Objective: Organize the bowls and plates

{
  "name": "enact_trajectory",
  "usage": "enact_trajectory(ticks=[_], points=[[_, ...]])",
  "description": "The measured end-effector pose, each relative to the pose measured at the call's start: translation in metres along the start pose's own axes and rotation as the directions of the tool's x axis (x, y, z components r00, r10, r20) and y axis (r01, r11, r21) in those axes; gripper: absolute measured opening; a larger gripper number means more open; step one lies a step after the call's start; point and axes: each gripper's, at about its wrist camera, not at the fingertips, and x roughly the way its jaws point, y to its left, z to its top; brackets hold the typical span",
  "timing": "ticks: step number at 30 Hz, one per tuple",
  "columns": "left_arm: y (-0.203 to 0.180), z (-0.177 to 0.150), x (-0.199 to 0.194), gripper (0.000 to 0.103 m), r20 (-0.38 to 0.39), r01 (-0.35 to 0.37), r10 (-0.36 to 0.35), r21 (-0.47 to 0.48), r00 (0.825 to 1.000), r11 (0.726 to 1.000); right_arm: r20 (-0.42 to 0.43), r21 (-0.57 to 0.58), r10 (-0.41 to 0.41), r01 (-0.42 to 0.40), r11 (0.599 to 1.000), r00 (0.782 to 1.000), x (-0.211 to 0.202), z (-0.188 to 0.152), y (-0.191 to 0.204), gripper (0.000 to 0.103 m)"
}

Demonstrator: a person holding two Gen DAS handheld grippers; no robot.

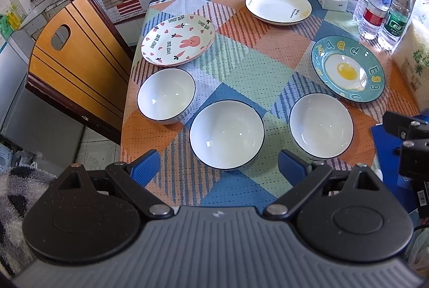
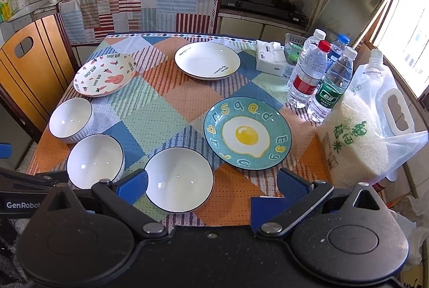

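— Nothing is lifted yet. Both claws hang above the table's near edge, jaws spread wide and empty. The left gripper [image 1: 218, 167] is lined up with the middle bowl [image 1: 226, 134], the right gripper [image 2: 211, 184] with the right-hand bowl [image 2: 179, 178].

— Where's everything sitting?

— Three white bowls run along the near edge, with the ribbed bowl [image 1: 166, 95] out toward the left edge. Behind them are three plates, well apart: the rabbit plate [image 1: 178, 43] at the left edge, the fried-egg plate [image 2: 247, 136] toward the right, and the white plate [image 2: 207, 60] near the far edge. Water bottles [image 2: 308, 73], a tissue box [image 2: 270, 58] and a bag of rice [image 2: 354, 137] crowd the right side of the table [image 1: 241, 65].

— So what's the smart move?

— I'd say nest the bowls first. Take one by its rim, one finger inside the wall and one outside, since a bowl is too broad to span. Squeeze firmly, because glazed ceramic looks slippery. Lower it squarely into its neighbour, not at a tilt, or it chips.

— And the poses?

— Each gripper is pitched forward and looking down across the tabletop, the two side by side, with the right one showing at the edge of the left view.
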Motion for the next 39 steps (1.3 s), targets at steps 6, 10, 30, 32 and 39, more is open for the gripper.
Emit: enact_trajectory(ticks=[6, 10, 30, 32, 39], points=[[0.0, -0.001, -0.006, 0.096, 0.015, 0.008, -0.008, 0.002, 1.0, 1.0, 0.003, 0.003, -0.004, 0.004, 1.0, 1.0, -0.001, -0.001, 0.0, 0.103], [0.001, -0.002, -0.011, 0.095, 0.017, 0.017, -0.017, 0.0, 1.0, 1.0, 0.007, 0.001, -0.005, 0.005, 1.0, 1.0, -0.002, -0.002, -0.001, 0.103], [0.007, -0.002, -0.038, 0.095, 0.051, 0.032, -0.032, -0.001, 0.998, 0.999, 0.104, -0.006, 0.069, -0.069, 0.998, 0.992, -0.032, -0.001, -0.017, 0.103], [0.009, -0.003, -0.041, 0.095, 0.054, 0.03, -0.03, 0.0, 0.998, 1.0, 0.107, -0.005, 0.06, -0.06, 0.998, 0.992, -0.035, -0.001, -0.017, 0.103], [0.019, 0.003, -0.045, 0.096, 0.074, 0.045, -0.045, -0.004, 0.996, 0.999, 0.182, -0.018, 0.081, -0.079, 0.997, 0.98, -0.042, -0.006, -0.02, 0.103]])
